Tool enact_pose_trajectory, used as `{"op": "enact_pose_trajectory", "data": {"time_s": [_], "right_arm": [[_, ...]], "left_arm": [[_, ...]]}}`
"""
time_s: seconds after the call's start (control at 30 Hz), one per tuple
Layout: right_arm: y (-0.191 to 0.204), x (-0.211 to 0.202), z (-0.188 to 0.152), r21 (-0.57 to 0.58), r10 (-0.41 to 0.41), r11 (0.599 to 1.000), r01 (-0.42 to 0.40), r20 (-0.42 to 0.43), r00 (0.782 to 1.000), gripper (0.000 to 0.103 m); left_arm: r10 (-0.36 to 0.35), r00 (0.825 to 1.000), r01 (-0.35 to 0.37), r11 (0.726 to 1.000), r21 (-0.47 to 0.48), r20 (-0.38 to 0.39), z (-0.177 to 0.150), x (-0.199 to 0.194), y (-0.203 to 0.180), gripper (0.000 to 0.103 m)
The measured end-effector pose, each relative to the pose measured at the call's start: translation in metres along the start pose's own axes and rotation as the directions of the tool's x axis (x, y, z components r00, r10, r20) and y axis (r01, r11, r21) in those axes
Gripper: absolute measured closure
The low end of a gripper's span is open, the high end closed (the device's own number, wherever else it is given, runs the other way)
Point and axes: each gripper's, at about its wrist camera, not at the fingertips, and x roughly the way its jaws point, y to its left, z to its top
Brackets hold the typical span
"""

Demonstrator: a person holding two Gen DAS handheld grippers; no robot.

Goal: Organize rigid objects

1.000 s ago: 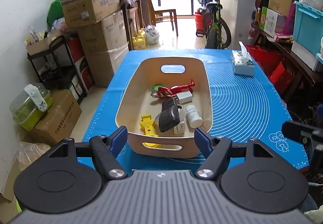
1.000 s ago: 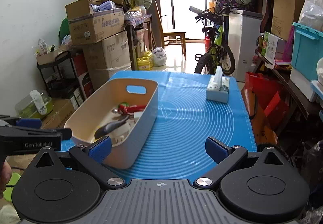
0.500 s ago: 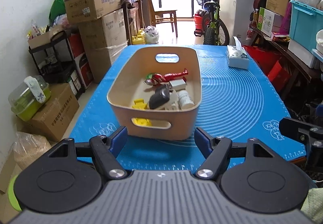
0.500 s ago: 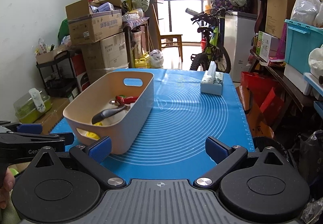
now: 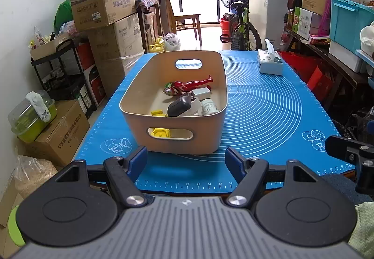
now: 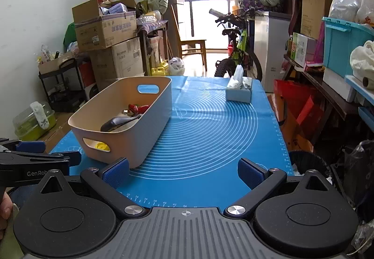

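Both tongs gape wide, holding nothing; the beige bin (image 5: 174,104) sits dead ahead at twelve o'clock of the left tongs (image 5: 185,160), long axis running away, but at ten o'clock of the right tongs (image 6: 185,173) — left is nearer

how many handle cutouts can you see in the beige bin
2. One handle cutout is in the beige bin wall nearest the cameras, with a yellow object showing through it; the other handle cutout is in the far wall, opposite.
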Motion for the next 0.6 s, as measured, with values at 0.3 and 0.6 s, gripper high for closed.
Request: {"op": "enact_pose_trajectory", "data": {"time_s": [0.3,0.6], "right_arm": [[0.000,0.001,-0.006,0.015,-0.007,1.000,0.007,-0.001,1.000,0.004],[0.006,0.001,-0.011,-0.011,-0.017,1.000,0.017,0.008,1.000,0.004]], "left_arm": [[-0.026,1.000,0.026,0.999,0.028,-0.007,-0.008,0.005,-0.006,0.029],[-0.036,0.999,0.037,0.999,0.024,-0.008,-0.011,0.006,-0.006,0.030]]}}
